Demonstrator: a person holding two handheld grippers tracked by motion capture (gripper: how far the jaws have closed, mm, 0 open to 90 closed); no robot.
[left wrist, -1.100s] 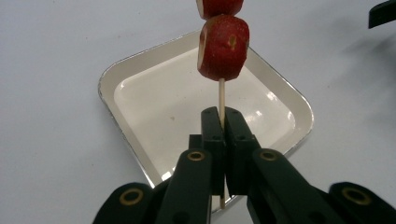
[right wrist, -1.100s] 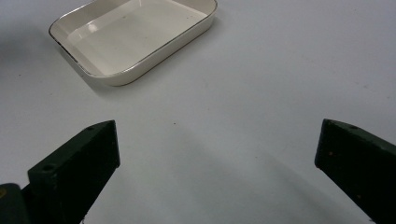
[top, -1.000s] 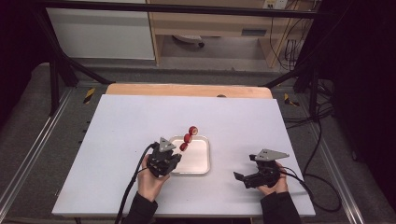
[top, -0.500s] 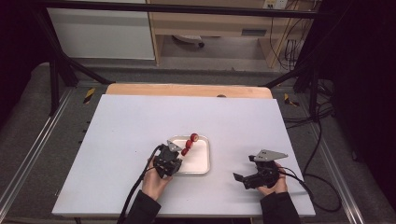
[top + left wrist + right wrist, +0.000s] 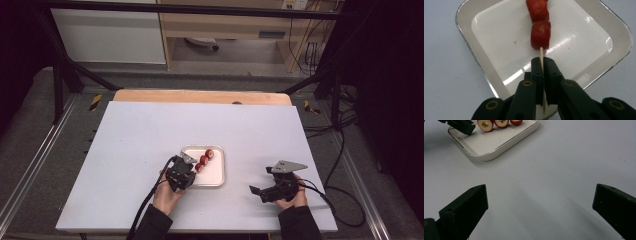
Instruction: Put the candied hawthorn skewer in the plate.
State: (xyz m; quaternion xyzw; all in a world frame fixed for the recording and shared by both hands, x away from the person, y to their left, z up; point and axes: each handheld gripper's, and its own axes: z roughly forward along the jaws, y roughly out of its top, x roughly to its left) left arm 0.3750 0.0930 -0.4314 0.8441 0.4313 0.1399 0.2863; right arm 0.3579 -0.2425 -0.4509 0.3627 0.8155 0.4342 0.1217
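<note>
A wooden skewer [image 5: 540, 35] with three red apple-like pieces lies low over the white square tray [image 5: 466, 42], pointing away from me. My left gripper [image 5: 543, 61] is shut on its bare stick at the tray's near edge, and its jaws have just been easing open, with the stick still between the pads. In the high view the left gripper [image 5: 192, 169] sits at the tray's [image 5: 220, 181] left front corner, with the skewer [image 5: 204, 160] running up and right. My right gripper [image 5: 261, 181] rests open on the table to the tray's right, with nothing between its jaws [image 5: 539, 192].
The right gripper view looks across bare white table toward the tray [image 5: 506, 147], the skewer [image 5: 501, 123] and the left gripper [image 5: 461, 126]. A wooden strip [image 5: 200, 96] edges the table's far side. Cables trail off the front edge.
The left gripper has brought the skewer down from a raised tilt until it lies in the tray. The right gripper has kept still.
</note>
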